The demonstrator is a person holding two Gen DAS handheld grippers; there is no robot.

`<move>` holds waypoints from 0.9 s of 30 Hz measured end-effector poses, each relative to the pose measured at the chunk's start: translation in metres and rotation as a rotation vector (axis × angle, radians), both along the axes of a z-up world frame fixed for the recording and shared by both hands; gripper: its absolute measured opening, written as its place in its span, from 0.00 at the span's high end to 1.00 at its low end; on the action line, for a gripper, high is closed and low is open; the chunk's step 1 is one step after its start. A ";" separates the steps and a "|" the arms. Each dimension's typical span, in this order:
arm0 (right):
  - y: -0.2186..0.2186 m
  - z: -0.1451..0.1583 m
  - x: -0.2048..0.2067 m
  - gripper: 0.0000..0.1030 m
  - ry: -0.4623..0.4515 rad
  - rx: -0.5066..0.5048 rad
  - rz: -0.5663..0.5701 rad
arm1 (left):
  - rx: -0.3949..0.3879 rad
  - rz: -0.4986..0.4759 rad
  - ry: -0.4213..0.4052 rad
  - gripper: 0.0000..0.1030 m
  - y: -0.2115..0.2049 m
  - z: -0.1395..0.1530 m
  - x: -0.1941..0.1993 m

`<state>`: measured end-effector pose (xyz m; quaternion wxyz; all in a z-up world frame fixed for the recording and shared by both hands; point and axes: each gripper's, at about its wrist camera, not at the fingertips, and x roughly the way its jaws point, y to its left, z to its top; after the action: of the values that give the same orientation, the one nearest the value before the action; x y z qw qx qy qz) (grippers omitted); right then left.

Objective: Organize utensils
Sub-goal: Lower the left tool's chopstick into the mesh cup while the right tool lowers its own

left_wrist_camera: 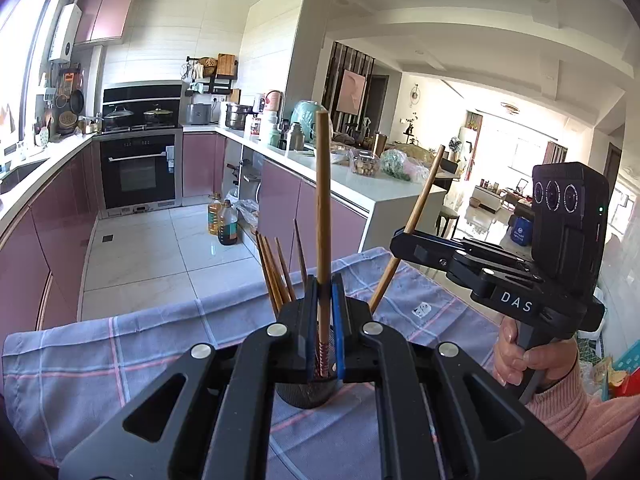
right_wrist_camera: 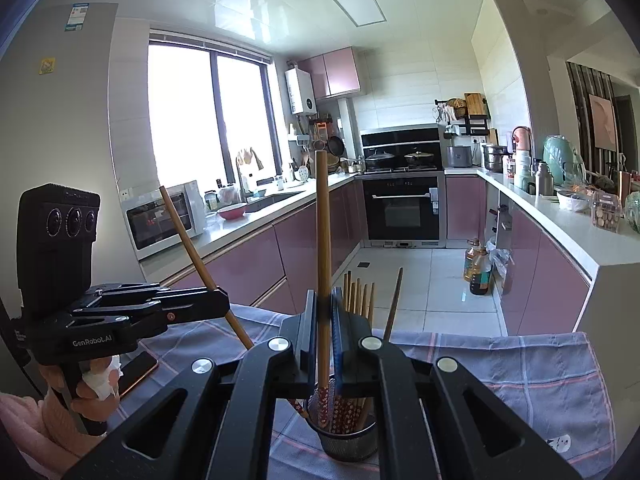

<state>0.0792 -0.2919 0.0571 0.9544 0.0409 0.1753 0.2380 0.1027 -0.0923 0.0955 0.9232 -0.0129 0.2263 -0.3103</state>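
Left wrist view. My left claw (left_wrist_camera: 324, 320), blue-padded, is clenched on one chopstick (left_wrist_camera: 323, 216), which stands nearly upright between the pads; its patterned red end reaches down toward the dark mesh holder (left_wrist_camera: 306, 394) just below. The holder stands on a bench covered by a checked grey-blue cloth (left_wrist_camera: 120, 360) bearing a small white printed motif, unreadable. More chopsticks (left_wrist_camera: 276, 272) lean out of the holder to the left. To the right, my right claw (left_wrist_camera: 408, 240) is clamped on a second chopstick (left_wrist_camera: 424, 196), tilted; its body reads "DAS". My right hand (left_wrist_camera: 532, 356), pink-sleeved, grips the handle.

Right wrist view. My right claw (right_wrist_camera: 322, 320) is closed on its chopstick (right_wrist_camera: 322, 240), upright, the flowered red end dipping into the mesh holder (right_wrist_camera: 348, 440), which stands on the cloth (right_wrist_camera: 520, 380) among other patterned chopsticks (right_wrist_camera: 358, 296). At left, my left claw (right_wrist_camera: 222, 300) grips a slanted chopstick (right_wrist_camera: 188, 236); its body reads "GenRobot.AI". My left hand (right_wrist_camera: 96, 380) holds a white tissue against the handle. A phone (right_wrist_camera: 136, 372) lies on the cloth beside it. A fridge (right_wrist_camera: 60, 100) carries a blue energy label, too small to read.
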 end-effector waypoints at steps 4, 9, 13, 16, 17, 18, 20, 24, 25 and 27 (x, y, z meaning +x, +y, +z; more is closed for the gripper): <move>0.003 -0.005 0.008 0.95 0.010 -0.018 -0.008 | 0.028 0.006 0.010 0.93 -0.010 -0.009 0.007; 0.009 -0.023 0.023 0.95 0.056 -0.053 -0.018 | 0.088 0.006 0.065 0.93 -0.029 -0.033 0.020; 0.013 -0.038 0.034 0.95 0.101 -0.080 -0.023 | 0.111 0.006 0.109 0.93 -0.036 -0.050 0.029; 0.014 -0.046 0.039 0.95 0.127 -0.088 -0.022 | 0.123 0.000 0.122 0.93 -0.040 -0.058 0.031; 0.016 -0.048 0.042 0.95 0.135 -0.091 -0.021 | 0.131 0.000 0.125 0.93 -0.041 -0.059 0.035; 0.016 -0.050 0.043 0.95 0.141 -0.095 -0.020 | 0.134 -0.001 0.129 0.93 -0.042 -0.061 0.035; 0.018 -0.053 0.046 0.95 0.154 -0.102 -0.015 | 0.140 -0.003 0.139 0.93 -0.043 -0.064 0.038; 0.022 -0.058 0.051 0.95 0.179 -0.121 -0.009 | 0.157 -0.002 0.158 0.93 -0.049 -0.067 0.049; 0.023 -0.059 0.054 0.95 0.187 -0.125 -0.006 | 0.158 -0.002 0.163 0.93 -0.048 -0.067 0.050; 0.025 -0.063 0.056 0.95 0.206 -0.134 0.001 | 0.164 0.002 0.173 0.93 -0.049 -0.070 0.054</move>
<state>0.1355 -0.2665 -0.0054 0.9319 0.0014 0.2878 0.2208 0.1571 -0.1408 0.0254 0.8986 0.0360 0.3296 -0.2875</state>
